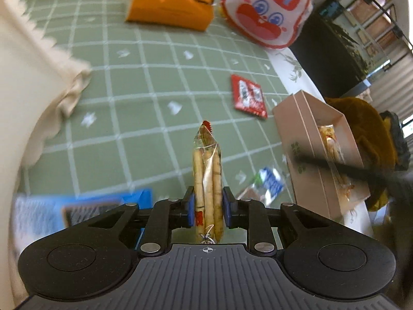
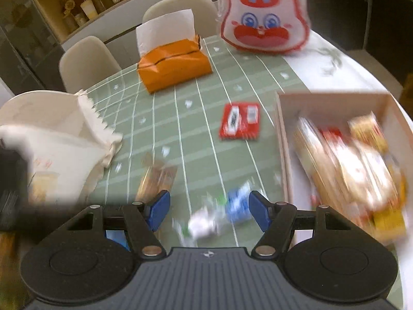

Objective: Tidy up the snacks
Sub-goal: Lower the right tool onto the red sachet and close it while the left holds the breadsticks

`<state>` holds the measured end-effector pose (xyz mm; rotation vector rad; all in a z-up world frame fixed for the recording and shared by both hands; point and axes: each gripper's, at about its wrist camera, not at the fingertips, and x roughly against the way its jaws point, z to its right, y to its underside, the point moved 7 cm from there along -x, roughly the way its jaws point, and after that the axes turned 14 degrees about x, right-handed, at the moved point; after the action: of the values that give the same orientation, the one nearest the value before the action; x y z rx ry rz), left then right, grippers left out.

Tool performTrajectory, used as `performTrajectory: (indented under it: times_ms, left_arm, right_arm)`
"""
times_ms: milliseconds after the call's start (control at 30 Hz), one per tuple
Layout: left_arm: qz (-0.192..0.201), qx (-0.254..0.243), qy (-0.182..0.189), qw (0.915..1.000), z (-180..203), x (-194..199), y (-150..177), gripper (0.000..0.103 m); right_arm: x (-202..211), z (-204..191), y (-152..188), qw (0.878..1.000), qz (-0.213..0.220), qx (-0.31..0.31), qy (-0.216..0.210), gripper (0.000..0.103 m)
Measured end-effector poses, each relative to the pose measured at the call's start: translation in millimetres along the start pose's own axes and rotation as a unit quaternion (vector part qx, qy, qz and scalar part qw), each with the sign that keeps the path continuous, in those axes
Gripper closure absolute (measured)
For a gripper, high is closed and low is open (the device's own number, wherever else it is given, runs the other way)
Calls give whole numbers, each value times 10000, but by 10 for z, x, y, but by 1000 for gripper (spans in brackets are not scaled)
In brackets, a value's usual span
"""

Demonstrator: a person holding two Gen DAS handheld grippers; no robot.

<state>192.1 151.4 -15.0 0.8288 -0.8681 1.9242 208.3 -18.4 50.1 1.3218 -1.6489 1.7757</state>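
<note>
Left gripper (image 1: 207,205) is clamped on a biscuit-stick pack (image 1: 207,178), right gripper (image 2: 209,213) hangs open over a blue-white wrapper (image 2: 227,213), so next up's probably dropping the sticks into the pink box (image 1: 304,139).

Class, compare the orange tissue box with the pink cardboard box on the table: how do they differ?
The orange tissue box is closed, with a white tissue standing out of its top; the pink cardboard box is open and holds snack packets. The tissue box sits at the far side, the pink box at the near right edge. Both rest on the green checked cloth.
</note>
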Motion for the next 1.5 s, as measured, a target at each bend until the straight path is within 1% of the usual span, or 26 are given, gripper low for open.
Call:
performTrajectory:
  times_ms: [67, 167, 233, 333, 400, 467, 500, 567, 600, 633, 700, 800, 833, 867, 900, 933, 1000, 1067, 1167, 1200, 1233, 1333, 1367, 1400, 1433, 1500]
  left_arm:
    - [4, 111, 82, 9999, -69, 79, 77, 78]
    - [-9, 218, 194, 9996, -146, 170, 164, 78]
    - [-44, 236, 264, 9994, -174, 218, 212, 78]
    - [-10, 212, 293, 9993, -217, 286, 244, 78]
    - [9, 229, 300, 9993, -255, 311, 255, 78]
    - [35, 270, 291, 9992, -305, 313, 260, 78]
    - [31, 308, 295, 9991, -326, 309, 267, 78]
    - [-15, 405, 322, 9987, -377, 299, 284, 78]
    - [-29, 433, 330, 9985, -389, 292, 288, 78]
    - [-38, 444, 332, 9985, -408, 296, 304, 78]
    - [-65, 461, 335, 9984, -413, 287, 312, 78]
    - [-99, 432, 321, 9985, -401, 296, 342, 78]
    - [-104, 408, 323, 9986, -385, 302, 352, 78]
    - [-112, 392, 323, 9986, -373, 280, 340, 78]
    - [-120, 381, 327, 9987, -355, 284, 354, 78]
    - [-125, 375, 322, 9987, -341, 285, 366, 78]
    - [-123, 373, 304, 9988, -325, 289, 386, 78]
    - [-112, 392, 292, 9987, -324, 297, 407, 78]
    - [-109, 426, 244, 9987, -329, 322, 457, 78]
    - [-117, 438, 235, 9987, -339, 334, 476, 78]
    - [-125, 454, 229, 9986, -347, 345, 496, 78]
    - [-127, 488, 222, 9985, -364, 374, 534, 78]
    - [-124, 490, 224, 9985, -371, 394, 553, 78]
    - [-121, 490, 225, 9985, -375, 411, 563, 78]
    - [-117, 489, 229, 9985, -379, 422, 571, 78]
    - [-107, 506, 238, 9984, -390, 439, 582, 78]
  right_arm:
    - [-268, 41, -270, 9998, -62, -49, 189, 35]
    - [-658, 127, -657, 9993, -195, -149, 285, 35]
    - [-982, 233, -891, 9983, -421, -85, 401, 35]
    - [-1394, 410, -1088, 9939, -815, 73, 738, 35]
    - [-1551, 441, -1126, 9880, -936, 357, 1174, 35]
    - [-1608, 392, -1066, 9873, -1055, 417, 1111, 35]
    - [-1600, 353, -1027, 9885, -1026, 388, 1037, 37]
    - [-1549, 213, -967, 9887, -998, 606, 941, 48]
    - [-1509, 134, -922, 9882, -1001, 751, 886, 56]
    - [-1466, 69, -873, 9885, -1009, 816, 779, 59]
    - [-1370, -22, -751, 9903, -1012, 815, 498, 60]
    - [-1239, -101, -565, 9913, -1045, 759, 251, 61]
    - [-1176, -131, -483, 9918, -1061, 714, 83, 61]
    - [-1139, -169, -438, 9916, -1066, 731, -19, 60]
    - [-1090, -192, -380, 9912, -1047, 809, -48, 55]
    - [-1051, -214, -329, 9903, -1019, 943, 25, 40]
    - [-1013, -224, -276, 9885, -949, 1151, 255, 23]
    - [-1008, -163, -255, 9909, -902, 921, 395, 23]
    - [-1055, -73, -233, 9960, -885, -90, 11, 23]
    - [-1095, -55, -233, 9951, -845, -490, -161, 19]
    - [-1108, -42, -236, 9929, -703, -917, -289, 16]
    - [-1140, -64, -251, 9850, -326, -1632, -459, 15]
    - [-1151, -97, -259, 9858, -294, -1602, -406, 15]
    - [-1168, -150, -276, 9891, -315, -1403, -306, 15]
    - [-1192, -236, -286, 9940, -400, -1001, -154, 15]
    - [-1221, -391, -270, 9979, -577, -275, 119, 15]
